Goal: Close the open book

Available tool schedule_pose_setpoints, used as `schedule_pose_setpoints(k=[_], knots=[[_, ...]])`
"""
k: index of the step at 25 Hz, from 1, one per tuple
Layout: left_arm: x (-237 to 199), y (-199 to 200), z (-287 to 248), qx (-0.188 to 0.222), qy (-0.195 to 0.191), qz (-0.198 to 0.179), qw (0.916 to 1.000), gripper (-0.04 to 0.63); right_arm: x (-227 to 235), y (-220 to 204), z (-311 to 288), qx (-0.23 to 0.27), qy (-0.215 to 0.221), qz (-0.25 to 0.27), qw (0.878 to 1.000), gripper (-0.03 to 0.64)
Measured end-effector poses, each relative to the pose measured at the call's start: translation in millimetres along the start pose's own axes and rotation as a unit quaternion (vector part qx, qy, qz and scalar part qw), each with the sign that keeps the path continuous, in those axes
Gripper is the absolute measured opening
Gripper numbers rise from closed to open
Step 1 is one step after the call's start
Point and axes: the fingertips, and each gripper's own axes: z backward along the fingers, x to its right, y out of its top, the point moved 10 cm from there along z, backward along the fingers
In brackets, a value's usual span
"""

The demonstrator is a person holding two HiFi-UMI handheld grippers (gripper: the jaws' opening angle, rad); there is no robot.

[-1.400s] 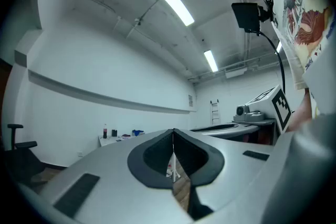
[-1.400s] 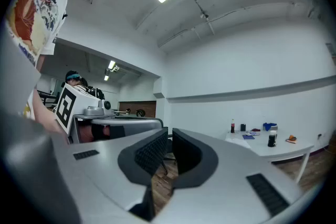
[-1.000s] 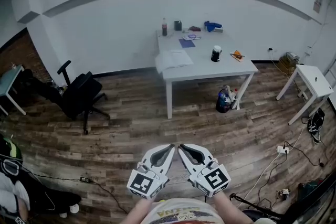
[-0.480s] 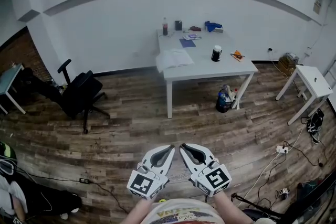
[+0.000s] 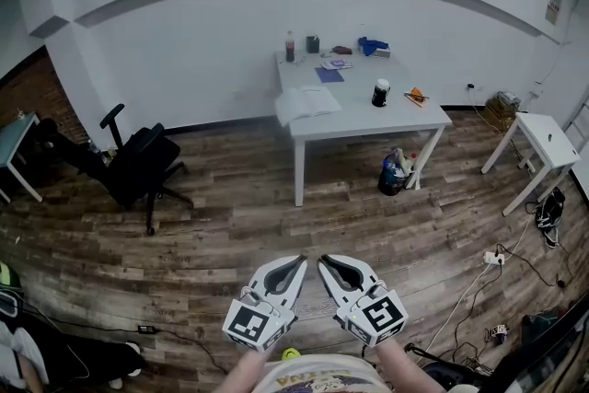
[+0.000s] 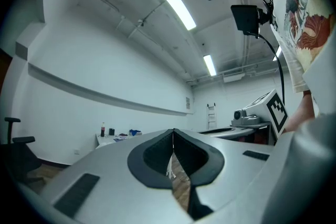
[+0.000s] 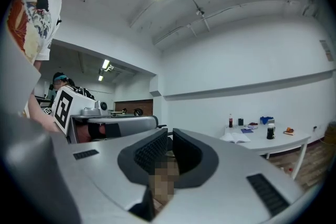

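Wood flooring (image 5: 230, 216) is stretching far ahead to the white table (image 5: 405, 120), where the open book (image 5: 306, 103) is lying flat at its near left corner. The left gripper (image 5: 296, 264) and right gripper (image 5: 324, 264) are both hanging clenched on nothing (close by the body). Walking up is looking like the first need, then tipping one half over. The book's spread is running along the table's front edge, with the spine seemingly pointing wallward.

No legible text, wall poster (image 5: 556, 2) print — too small
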Motion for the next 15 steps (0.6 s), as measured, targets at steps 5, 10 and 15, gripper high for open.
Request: schedule_pose_setpoints(k=[5,10,15], knots=[[-6.2,-4.2,17.8,0.009,-0.005,0.0,0.9999,0.011,-15.2,-6.9,-4.0,-0.006,-0.013,0.0,1.0,0.039],[-11.4,-10.5,28.7,0.005,-0.004,0.01,0.9999,0.012,-25.6,-10.6,-9.1,-0.015,-0.01,0.002,1.0,0.038],[-15.2,-12.2,21.0,0.004,-0.002,0.008,1.0,0.012,-14.8,-13.1,-14.8,-0.02,-0.008,-0.004,1.0,0.039]])
